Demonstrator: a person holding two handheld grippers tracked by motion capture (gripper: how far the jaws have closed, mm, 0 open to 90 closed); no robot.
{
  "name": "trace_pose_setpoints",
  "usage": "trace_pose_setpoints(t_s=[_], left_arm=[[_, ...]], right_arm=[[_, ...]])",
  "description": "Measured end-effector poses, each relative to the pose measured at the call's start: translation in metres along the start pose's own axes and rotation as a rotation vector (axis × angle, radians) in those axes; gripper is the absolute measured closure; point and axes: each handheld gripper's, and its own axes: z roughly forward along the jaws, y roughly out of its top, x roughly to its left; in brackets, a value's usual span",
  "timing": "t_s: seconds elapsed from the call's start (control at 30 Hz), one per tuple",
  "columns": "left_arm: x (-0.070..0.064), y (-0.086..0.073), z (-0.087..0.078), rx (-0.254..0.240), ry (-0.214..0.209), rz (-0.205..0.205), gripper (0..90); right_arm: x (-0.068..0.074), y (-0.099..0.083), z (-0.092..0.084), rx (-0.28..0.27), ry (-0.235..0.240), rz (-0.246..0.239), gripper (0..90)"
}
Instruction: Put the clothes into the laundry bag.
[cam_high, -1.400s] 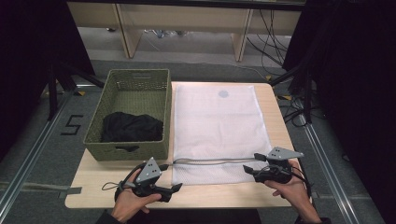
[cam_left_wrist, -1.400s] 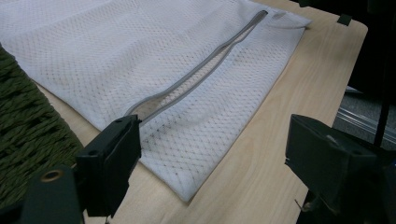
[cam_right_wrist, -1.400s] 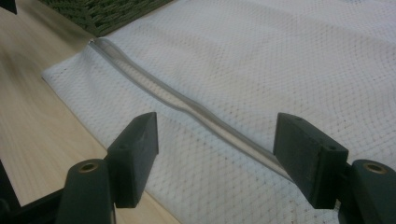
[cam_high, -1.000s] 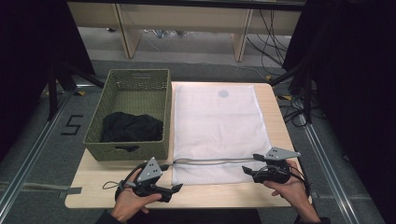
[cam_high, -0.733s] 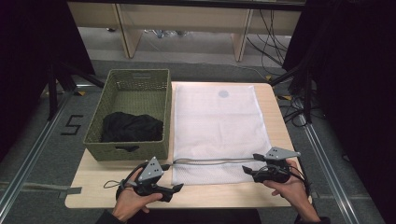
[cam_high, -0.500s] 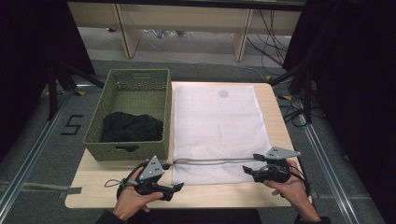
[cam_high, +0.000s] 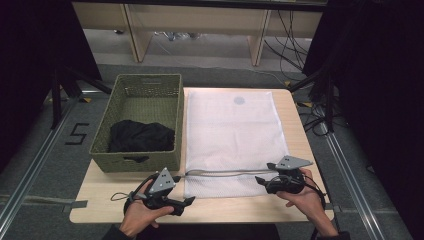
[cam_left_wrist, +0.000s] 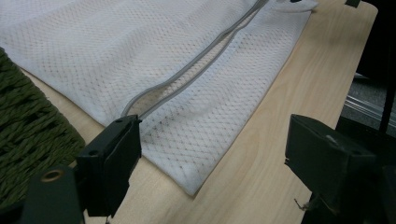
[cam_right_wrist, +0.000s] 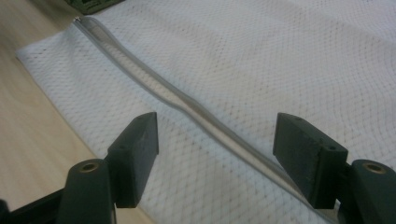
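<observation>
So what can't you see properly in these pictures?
- What the crumpled black cloth is: high view, bunched up, partly behind the near wall of the woven green basket.
- The zip puller on the white mesh laundry bag: too small in the high view; the zip's far end is cut off at the top edge in the left gripper view.
- The round mark near the bag's far end: high view, too small to read.

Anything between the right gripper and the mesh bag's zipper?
Nothing visible. The right gripper hangs with open jaws straight over the grey zipper of the white mesh bag, bare mesh below. The left gripper is open beside the bag's near left corner.
</observation>
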Motion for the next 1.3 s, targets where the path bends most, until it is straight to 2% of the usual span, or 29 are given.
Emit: trace_pose_setpoints(t_s=[0.03, 0.1, 0.13, 0.2, 0.23, 0.3, 0.37, 0.4, 0.43, 0.47, 0.53, 0.57, 0.6, 0.63, 0.73, 0.8, 0.83, 0.87, 0.93, 0.97, 1.0, 1.03, 1.07, 1.1, 1.13, 1.17, 1.23, 1.27, 1.3], left_arm=[[0.000, 0.000, 0.000, -0.001, -0.002, -0.003, 18.4], [0.001, 0.000, 0.000, 0.020, 0.001, 0.010, 18.3], [0.000, 0.000, 0.000, 0.020, 0.005, 0.003, 18.4], [0.000, 0.000, 0.001, 0.022, 0.003, 0.007, 18.4], [0.000, 0.000, 0.001, 0.022, 0.001, 0.006, 18.4], [0.000, 0.000, 0.001, 0.013, 0.005, 0.003, 18.4], [0.000, 0.001, 0.001, 0.005, -0.005, -0.012, 18.4], [0.000, 0.001, 0.001, 0.005, -0.005, -0.012, 18.5], [0.001, 0.001, 0.001, 0.013, -0.007, 0.007, 18.5], [0.001, 0.000, 0.000, 0.014, -0.004, 0.001, 18.6], [0.002, 0.000, -0.001, 0.028, -0.010, 0.016, 18.6], [0.003, 0.000, -0.001, 0.031, -0.002, 0.020, 18.6], [0.003, 0.000, -0.001, 0.027, -0.003, 0.017, 18.6], [0.002, 0.000, 0.000, 0.022, -0.004, 0.011, 18.6], [0.002, 0.000, 0.000, 0.014, -0.008, 0.004, 18.6], [0.002, 0.001, 0.000, 0.023, -0.001, 0.008, 18.6], [0.002, 0.001, 0.000, 0.024, 0.000, 0.013, 18.6], [0.002, 0.001, 0.000, 0.024, 0.000, 0.013, 18.6], [0.002, 0.001, 0.000, 0.020, -0.006, 0.010, 18.7], [0.002, 0.001, 0.000, 0.020, -0.006, 0.010, 18.7], [0.003, 0.001, 0.000, 0.024, -0.003, 0.013, 18.7], [0.003, 0.001, -0.001, 0.030, -0.009, 0.013, 18.8], [0.003, 0.001, -0.001, 0.029, -0.007, 0.013, 18.9], [0.004, 0.001, -0.001, 0.039, -0.003, 0.025, 19.0], [0.002, 0.001, -0.001, 0.029, -0.009, 0.009, 19.0], [0.002, 0.001, -0.001, 0.021, -0.005, 0.001, 19.2], [0.004, 0.001, 0.000, 0.018, -0.005, 0.008, 19.3], [0.003, 0.001, 0.000, 0.024, -0.010, 0.002, 19.5], [0.003, 0.001, 0.000, 0.024, -0.004, 0.003, 19.6]], right_arm=[[-0.001, 0.002, 0.003, 0.005, -0.018, -0.013, 32.4], [-0.001, 0.007, 0.012, 0.021, -0.015, -0.019, 32.4], [-0.003, 0.009, 0.017, 0.025, -0.003, -0.040, 32.0], [-0.003, 0.011, 0.022, 0.044, 0.001, -0.042, 32.0], [-0.003, 0.015, 0.035, 0.076, -0.003, -0.083, 32.0], [-0.002, 0.017, 0.038, 0.089, -0.004, -0.078, 32.0], [-0.003, 0.027, 0.052, 0.084, -0.008, -0.113, 31.8], [-0.003, 0.027, 0.052, 0.084, -0.008, -0.113, 31.8], [-0.004, 0.029, 0.054, 0.088, -0.008, -0.109, 31.5], [-0.003, 0.031, 0.061, 0.085, -0.007, -0.110, 31.3], [-0.003, 0.033, 0.071, 0.130, 0.004, -0.127, 31.0], [-0.002, 0.033, 0.076, 0.138, -0.001, -0.111, 30.8], [-0.002, 0.033, 0.081, 0.154, 0.012, -0.119, 30.8], [0.000, 0.034, 0.086, 0.176, 0.001, -0.140, 30.9], [-0.004, 0.035, 0.091, 0.183, -0.011, -0.160, 32.0], [-0.005, 0.035, 0.091, 0.196, -0.023, -0.148, 33.3], [-0.008, 0.035, 0.092, 0.189, -0.036, -0.167, 34.2], [-0.009, 0.035, 0.091, 0.196, -0.044, -0.162, 36.1], [-0.014, 0.036, 0.092, 0.184, -0.071, -0.202, 39.5], [-0.014, 0.036, 0.092, 0.184, -0.071, -0.202, 39.5], [-0.016, 0.036, 0.092, 0.178, -0.093, -0.198, 41.8], [-0.017, 0.036, 0.090, 0.199, -0.087, -0.181, 44.0], [-0.019, 0.036, 0.090, 0.195, -0.093, -0.193, 46.0], [-0.021, 0.036, 0.092, 0.191, -0.089, -0.178, 48.2], [-0.021, 0.036, 0.092, 0.191, -0.089, -0.178, 48.2], [-0.021, 0.039, 0.094, 0.199, -0.074, -0.190, 52.2], [-0.021, 0.039, 0.094, 0.200, -0.070, -0.194, 53.3], [-0.020, 0.040, 0.094, 0.208, -0.058, -0.179, 55.1], [-0.019, 0.043, 0.095, 0.214, -0.051, -0.189, 58.4]])
